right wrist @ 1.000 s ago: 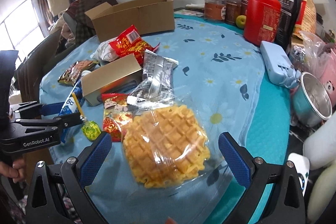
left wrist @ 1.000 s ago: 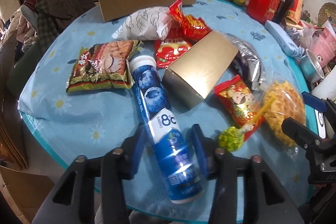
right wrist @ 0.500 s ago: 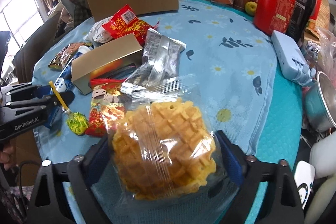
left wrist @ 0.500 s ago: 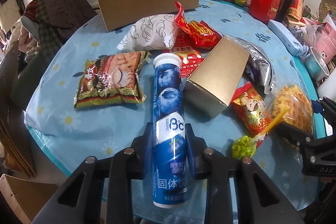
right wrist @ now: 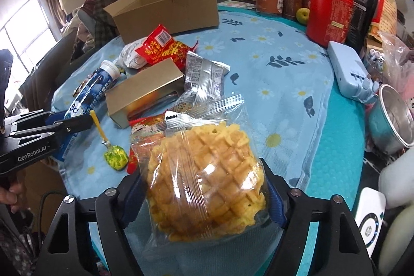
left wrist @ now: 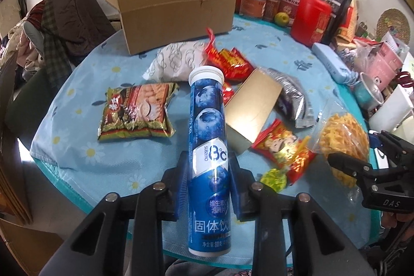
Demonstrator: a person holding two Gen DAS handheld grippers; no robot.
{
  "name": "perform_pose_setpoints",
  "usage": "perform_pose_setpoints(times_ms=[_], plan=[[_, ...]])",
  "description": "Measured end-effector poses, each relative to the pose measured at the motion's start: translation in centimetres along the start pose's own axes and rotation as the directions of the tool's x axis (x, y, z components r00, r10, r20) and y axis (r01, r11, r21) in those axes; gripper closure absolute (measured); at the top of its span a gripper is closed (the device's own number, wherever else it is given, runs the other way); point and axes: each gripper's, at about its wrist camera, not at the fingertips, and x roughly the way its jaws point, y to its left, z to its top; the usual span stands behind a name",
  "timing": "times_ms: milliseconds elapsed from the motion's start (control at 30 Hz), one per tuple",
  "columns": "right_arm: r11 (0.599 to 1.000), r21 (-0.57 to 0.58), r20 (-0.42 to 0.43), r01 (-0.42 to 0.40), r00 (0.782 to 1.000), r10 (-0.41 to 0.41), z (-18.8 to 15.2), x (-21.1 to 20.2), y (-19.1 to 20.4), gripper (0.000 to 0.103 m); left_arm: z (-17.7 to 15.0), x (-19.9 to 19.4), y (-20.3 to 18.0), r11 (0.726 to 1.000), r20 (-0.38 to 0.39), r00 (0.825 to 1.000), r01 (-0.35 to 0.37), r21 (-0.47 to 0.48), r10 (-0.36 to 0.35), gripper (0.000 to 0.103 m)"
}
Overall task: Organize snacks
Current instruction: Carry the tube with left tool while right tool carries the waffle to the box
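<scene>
The waffle pack [right wrist: 207, 177] worries me most: the right gripper [right wrist: 204, 195] is squeezing it through loose, slippery film, so it could crumble or slide out on the way to the open cardboard box [left wrist: 178, 14] at the far side of the table. The left gripper [left wrist: 208, 188] is clamped on the glossy blue tablet tube [left wrist: 208, 146], white cap pointing away; gripped near its lower half, the smooth cylinder might pivot. Both look lifted over the near edge.

left wrist: low, near, faces cardboard box [left wrist: 178, 14] | right wrist: same, from right | shared: table middle
</scene>
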Motion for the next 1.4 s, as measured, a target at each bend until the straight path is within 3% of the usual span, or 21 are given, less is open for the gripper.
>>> perform_pose_setpoints(times_ms=[400,933,1133,1400], plan=[[1.0,0.0,0.089,-0.003,0.996,0.003,2.2,-3.2,1.3,0.026,2.1,-3.6,0.0,0.999,0.111,0.993,0.029,0.027,-0.032,0.075],[0.994,-0.093,0.239,-0.058,0.968,0.079,9.7,-5.7,4.2,0.026,7.7,-6.4,1.0,0.999,0.262,0.964,0.025,0.038,-0.034,0.075],[0.99,-0.113,0.266,-0.081,0.958,0.108,12.5,-5.5,4.6,0.026,10.2,-6.2,1.6,0.998,0.285,0.957,0.047,0.039,-0.056,0.075],[0.987,-0.138,0.304,-0.085,0.945,0.123,17.0,-5.0,4.6,0.026,14.1,-5.5,2.8,0.999,0.327,0.944,0.024,0.029,-0.032,0.075]])
